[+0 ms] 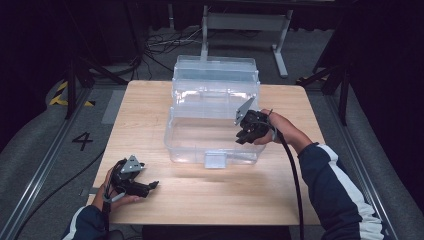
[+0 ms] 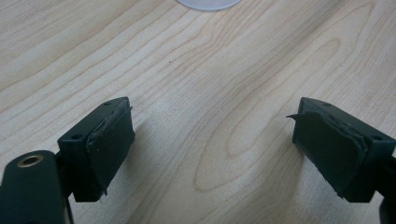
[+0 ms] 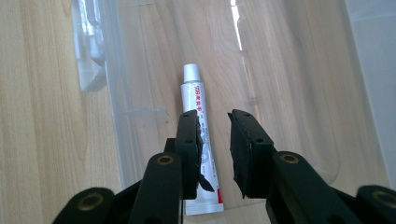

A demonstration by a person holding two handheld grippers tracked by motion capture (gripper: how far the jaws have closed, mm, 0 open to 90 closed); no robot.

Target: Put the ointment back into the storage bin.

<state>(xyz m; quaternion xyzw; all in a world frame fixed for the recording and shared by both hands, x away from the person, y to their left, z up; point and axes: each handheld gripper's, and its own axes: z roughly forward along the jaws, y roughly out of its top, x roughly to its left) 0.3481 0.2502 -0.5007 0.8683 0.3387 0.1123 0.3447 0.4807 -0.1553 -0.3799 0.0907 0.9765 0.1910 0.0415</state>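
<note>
The right tongs (image 3: 214,151) hang part-spread, pinching nothing, above the white tube (image 3: 201,140) lying inside the clear box (image 1: 172,137), while the left tongs (image 2: 212,149) rest spread wide on the tabletop (image 1: 215,197), clear of the work

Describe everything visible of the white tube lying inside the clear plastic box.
The white tube is a small squeeze tube with a silvery-white screw cap, red print along its body and a flat crimped end. It lies flat on the floor of the clear box, cap pointing away from the right gripper, near one wall. The gripper's narrowly parted jaws hang above it; the left one overlaps it in view, contact unclear.
</note>
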